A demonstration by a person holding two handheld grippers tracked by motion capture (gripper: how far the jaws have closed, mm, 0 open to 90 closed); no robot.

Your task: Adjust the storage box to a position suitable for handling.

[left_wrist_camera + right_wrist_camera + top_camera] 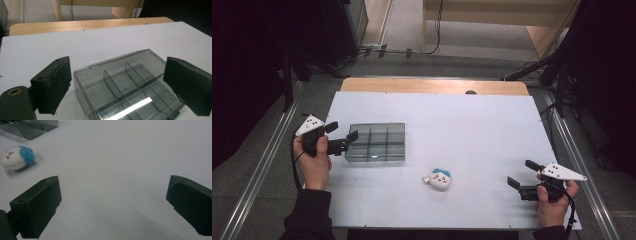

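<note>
Near the front edge, the right gripper (522, 181) rested with jaws spread, empty. Left of it lay a plush toy (439, 179). Further left, the left gripper (343, 135), jaws spread, hovered beside the plastic box (377, 142).

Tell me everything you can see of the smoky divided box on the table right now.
The box is a shallow rectangular tray of smoky grey, see-through plastic, open-topped, with thin partitions splitting it into compartments, all empty. It lies flat on the white table top, left of centre. The left gripper is at its left end with jaws spread wide; in the left gripper view the box sits between them, and neither pad looks pressed against it. The small plush toy lies apart from it.
</note>
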